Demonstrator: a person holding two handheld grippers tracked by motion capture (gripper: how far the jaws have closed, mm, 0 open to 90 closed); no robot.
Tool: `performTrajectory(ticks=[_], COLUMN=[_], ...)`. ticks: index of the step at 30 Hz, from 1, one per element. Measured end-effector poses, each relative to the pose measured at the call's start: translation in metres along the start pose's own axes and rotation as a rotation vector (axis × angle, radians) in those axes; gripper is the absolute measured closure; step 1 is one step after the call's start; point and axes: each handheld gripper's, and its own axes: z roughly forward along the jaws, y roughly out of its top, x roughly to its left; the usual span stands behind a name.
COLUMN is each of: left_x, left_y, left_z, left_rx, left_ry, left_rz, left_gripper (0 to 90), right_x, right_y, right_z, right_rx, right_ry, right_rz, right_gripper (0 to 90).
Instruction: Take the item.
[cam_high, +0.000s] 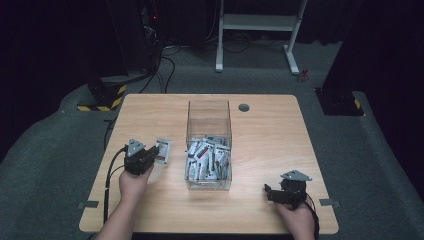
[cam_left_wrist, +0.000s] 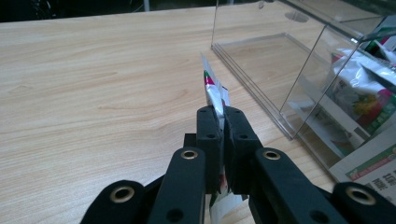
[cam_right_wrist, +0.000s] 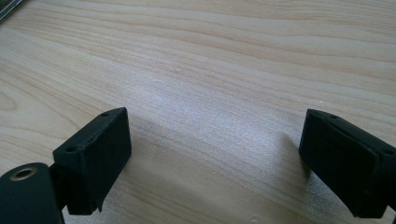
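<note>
A clear plastic box (cam_high: 209, 114) stands mid-table, its near half heaped with several white, red and green sachets (cam_high: 207, 159). My left gripper (cam_high: 151, 156) sits left of the box, shut on one such sachet (cam_high: 163, 150). In the left gripper view the sachet (cam_left_wrist: 213, 91) stands edge-on between the closed jaws of that gripper (cam_left_wrist: 223, 116), with the box wall (cam_left_wrist: 261, 70) just to the right. My right gripper (cam_high: 270, 192) rests low near the table's front right, open. Its view has the open gripper (cam_right_wrist: 215, 154) over bare wood.
The wooden table (cam_high: 270, 130) has a round cable grommet (cam_high: 244, 107) behind the box. A printed paper (cam_left_wrist: 373, 170) lies by the box in the left gripper view. Beyond the table are a white desk frame (cam_high: 257, 30) and dark equipment stands (cam_high: 107, 92).
</note>
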Motion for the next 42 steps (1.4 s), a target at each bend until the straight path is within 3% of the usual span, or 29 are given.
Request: performTrajectory(ticks=[17, 42], left_x=[0.012, 0.018], left_y=[-0.014, -0.017], left_z=[0.013, 0.025], left_rx=[0.052, 0.077], left_ry=[0.018, 0.048], left_rz=[-0.047, -0.06], left_gripper=[85.4, 82.5], right_x=[0.0, 0.0], right_y=[0.0, 0.0], right_z=[0.0, 0.0], right_rx=[0.0, 0.001], right_ry=[0.0, 0.001], right_rz=[0.0, -0.001], right_gripper=[8.9, 8.9])
